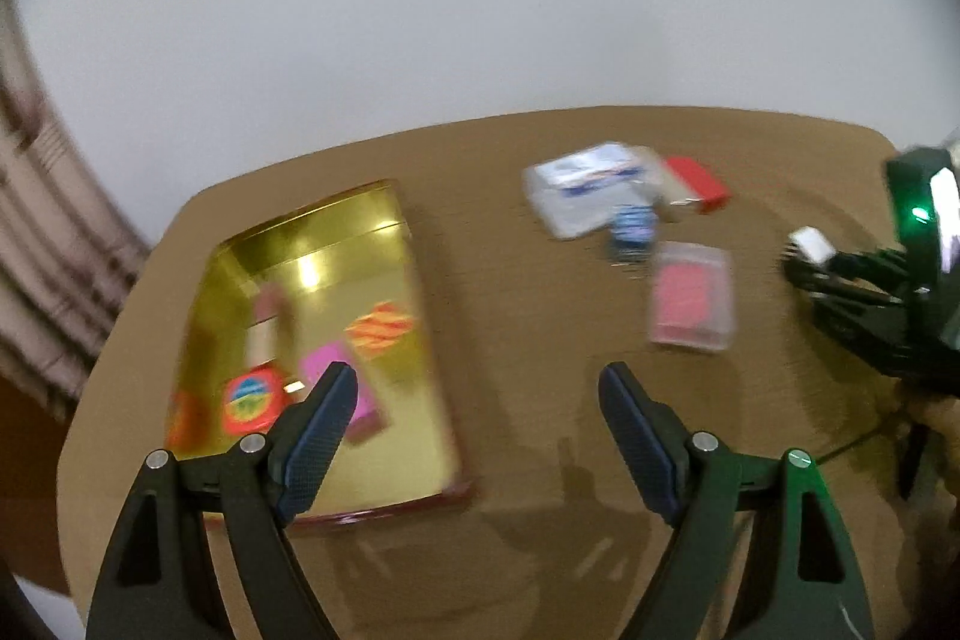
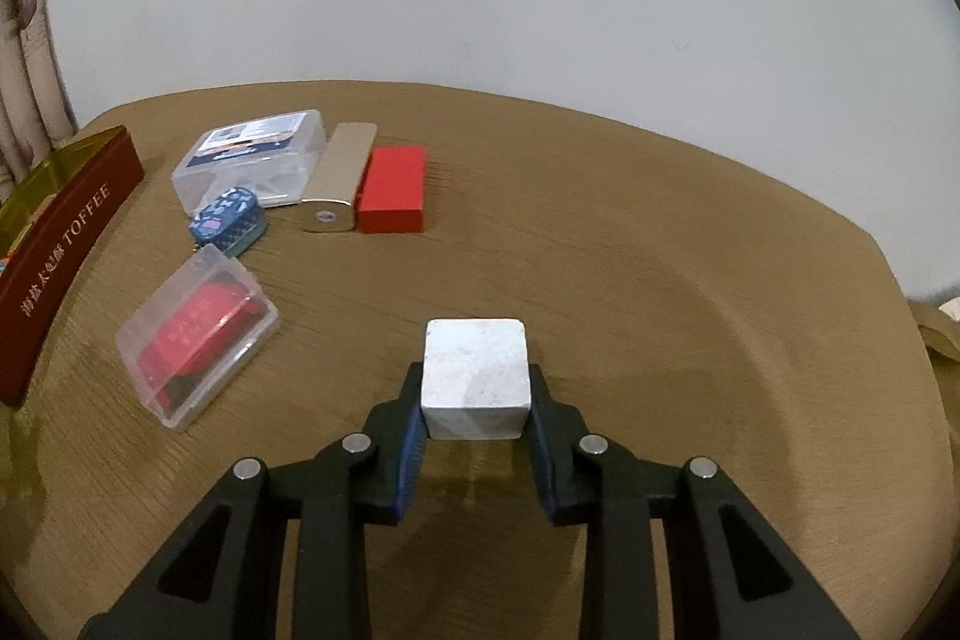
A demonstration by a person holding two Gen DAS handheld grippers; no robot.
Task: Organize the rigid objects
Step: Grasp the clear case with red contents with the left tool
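My right gripper [image 2: 475, 388] is shut on a white cube [image 2: 476, 379], its blue pads pressed against both sides, just above the brown table [image 2: 660, 280]. My left gripper [image 1: 477, 388] hangs open and empty over the table, beside a gold-lined tin [image 1: 414, 460] that holds several small colourful items, among them a pink block [image 1: 333, 358] and a round red piece [image 1: 252, 403]. Loose on the table lie a clear case with red contents [image 2: 198, 334], a larger clear box [image 2: 252, 157], a small blue patterned case [image 2: 227, 217], a silver bar [image 2: 337, 181] and a red block [image 2: 393, 187].
The tin's dark red wall [image 2: 60, 250], lettered TOFFEE, stands at the left in the right wrist view. A white wall rises behind the table and a curtain [image 1: 36, 196] hangs at the left. In the left wrist view the right gripper [image 1: 798, 259] shows at the right edge with the white cube [image 1: 810, 244].
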